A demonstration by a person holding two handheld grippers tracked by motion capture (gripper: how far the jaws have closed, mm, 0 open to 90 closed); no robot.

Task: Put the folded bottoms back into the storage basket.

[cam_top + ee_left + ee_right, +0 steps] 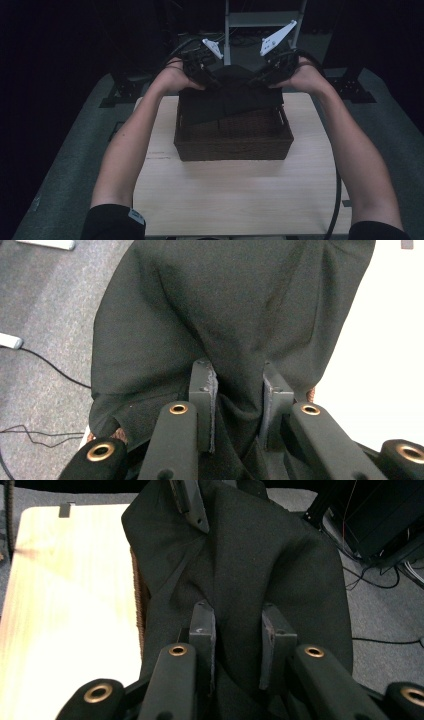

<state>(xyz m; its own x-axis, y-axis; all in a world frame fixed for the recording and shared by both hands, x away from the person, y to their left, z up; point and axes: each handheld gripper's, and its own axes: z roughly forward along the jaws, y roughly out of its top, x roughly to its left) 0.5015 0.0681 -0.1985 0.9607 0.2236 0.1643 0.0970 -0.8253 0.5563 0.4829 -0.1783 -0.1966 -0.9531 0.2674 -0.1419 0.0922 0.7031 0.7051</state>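
black cloth [231,95] over basket [233,141] back edge

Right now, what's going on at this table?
A person holds a black cloth with both grippers, the left gripper and the right gripper each shut on an upper part of it. The cloth hangs over the far side of a dark wicker basket on the light wooden table, its lower edge reaching inside the basket.

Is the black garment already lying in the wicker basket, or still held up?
Held up. Both grippers, left gripper and right gripper, pinch the black garment over the basket's far edge; its lower part hangs inside.
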